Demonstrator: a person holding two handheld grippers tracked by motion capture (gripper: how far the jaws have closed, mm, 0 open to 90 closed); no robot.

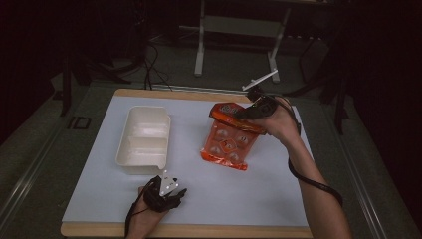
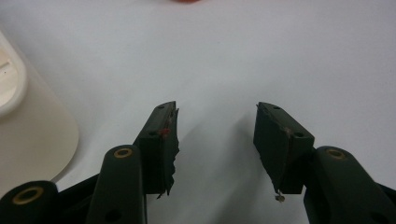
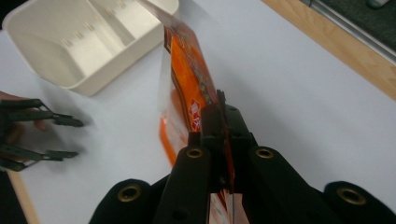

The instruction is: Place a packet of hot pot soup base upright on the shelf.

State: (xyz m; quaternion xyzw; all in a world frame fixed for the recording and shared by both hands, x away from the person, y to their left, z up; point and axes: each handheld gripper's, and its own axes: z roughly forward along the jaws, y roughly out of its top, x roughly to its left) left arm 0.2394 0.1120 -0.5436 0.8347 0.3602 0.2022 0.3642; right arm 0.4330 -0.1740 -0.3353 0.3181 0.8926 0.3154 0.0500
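A white sheet-covered table with a wooden rim [image 1: 278, 199] carries a cream plastic tray with divided compartments [image 1: 144, 139], which stands empty toward the far left of the sheet. The right gripper [image 1: 249, 112] has its jaws clamped together on the upper edge of an orange plastic snack packet with round blisters [image 1: 226, 144], to the right of the tray and apart from it; the packet's top is lifted and its lower end lies on the sheet. In the right gripper view the packet [image 3: 187, 79] runs edge-on from the closed jaws toward the tray [image 3: 84, 42]. The left gripper [image 1: 174, 191] rests near the table's front edge, just in front of the tray's near corner, jaws spread apart around bare sheet. Bare sheet lies open between packet and tray, and in front of the packet. Beyond the table's far edge stands a grey metal frame [image 1: 239, 30].
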